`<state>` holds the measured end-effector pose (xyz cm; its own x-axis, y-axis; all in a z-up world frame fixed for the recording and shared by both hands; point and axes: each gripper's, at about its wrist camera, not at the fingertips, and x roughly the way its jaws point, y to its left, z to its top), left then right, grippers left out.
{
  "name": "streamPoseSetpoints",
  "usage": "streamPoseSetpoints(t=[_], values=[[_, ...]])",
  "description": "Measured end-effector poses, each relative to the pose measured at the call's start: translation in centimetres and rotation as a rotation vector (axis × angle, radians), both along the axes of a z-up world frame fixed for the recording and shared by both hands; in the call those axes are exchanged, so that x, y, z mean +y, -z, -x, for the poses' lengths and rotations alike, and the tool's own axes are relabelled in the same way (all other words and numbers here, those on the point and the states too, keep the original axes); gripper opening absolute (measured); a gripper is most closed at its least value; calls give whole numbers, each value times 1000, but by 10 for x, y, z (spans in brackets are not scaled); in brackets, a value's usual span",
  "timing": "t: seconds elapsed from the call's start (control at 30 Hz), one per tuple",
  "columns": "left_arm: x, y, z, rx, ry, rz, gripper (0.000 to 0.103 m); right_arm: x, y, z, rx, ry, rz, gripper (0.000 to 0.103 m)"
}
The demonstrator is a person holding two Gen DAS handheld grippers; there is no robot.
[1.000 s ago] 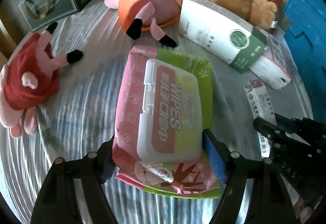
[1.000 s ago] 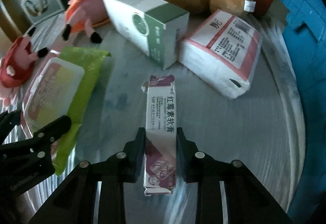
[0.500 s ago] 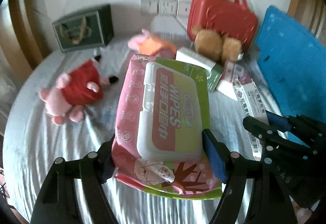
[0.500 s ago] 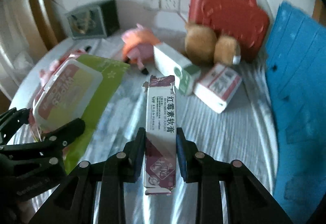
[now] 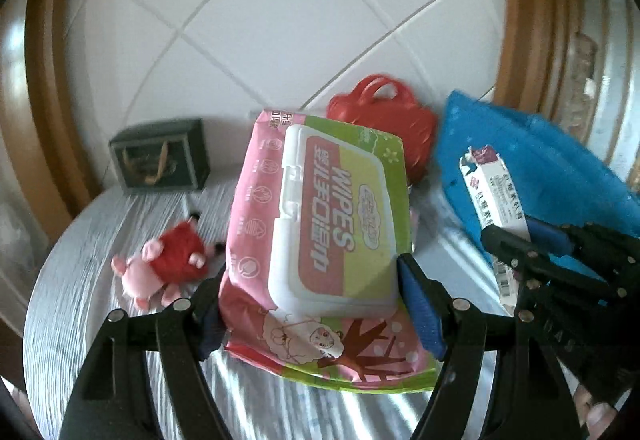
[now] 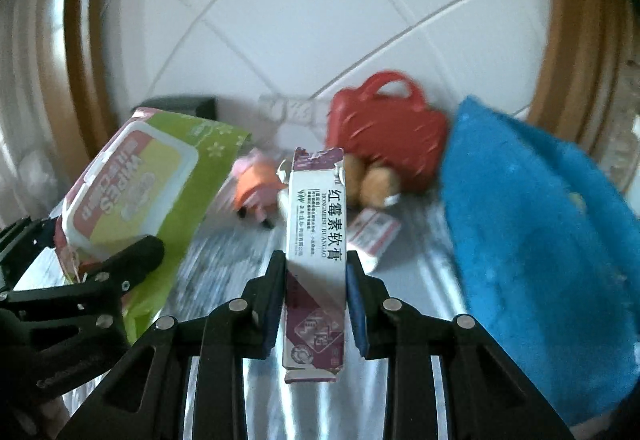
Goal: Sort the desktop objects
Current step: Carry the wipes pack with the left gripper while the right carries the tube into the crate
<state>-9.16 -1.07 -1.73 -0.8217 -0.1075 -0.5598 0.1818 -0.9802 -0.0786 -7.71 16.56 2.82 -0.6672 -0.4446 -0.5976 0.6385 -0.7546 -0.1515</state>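
With both loads held clear above the desk (image 5: 100, 240), carry step in hand; left gripper (image 5: 316, 304) jaws clamped on wipes pack (image 5: 320, 224), right gripper (image 6: 316, 292) jaws pinching ointment box (image 6: 316, 240); next, I judge, find each its sorting place, perhaps blue bin (image 6: 540, 240).

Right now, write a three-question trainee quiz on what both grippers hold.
1. True or false: the left gripper is shut on the wipes pack.
2. The right gripper holds: A) brown teddy B) ointment box C) red bag
3. Fill in: right of the red bag stands a ____ bin.

Key: 1 true; 2 B; 3 blue.
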Motion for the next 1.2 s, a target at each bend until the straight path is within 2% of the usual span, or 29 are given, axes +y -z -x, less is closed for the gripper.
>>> streamPoseSetpoints(t=[0.17, 0.33, 0.47, 0.67, 0.83, 0.97, 1.2], values=[[56, -30, 12, 80, 70, 14, 75, 56, -40, 16, 84, 83, 66, 28], [141, -56, 38, 160, 118, 19, 75, 139, -74, 51, 166, 153, 112, 28], [220, -67, 63, 179, 134, -8, 75, 210, -91, 89, 224, 207, 98, 28], [332, -72, 98, 145, 179, -5, 75, 299, -98, 143, 264, 268, 28, 28], [392, -58, 117, 75, 207, 34, 75, 349, -91, 177, 290, 336, -30, 28], [419, -45, 131, 7, 213, 59, 75, 372, -77, 199, 277, 361, -60, 28], [442, -27, 147, -112, 197, 70, 82, 390, -60, 216, 225, 318, -55, 28]])
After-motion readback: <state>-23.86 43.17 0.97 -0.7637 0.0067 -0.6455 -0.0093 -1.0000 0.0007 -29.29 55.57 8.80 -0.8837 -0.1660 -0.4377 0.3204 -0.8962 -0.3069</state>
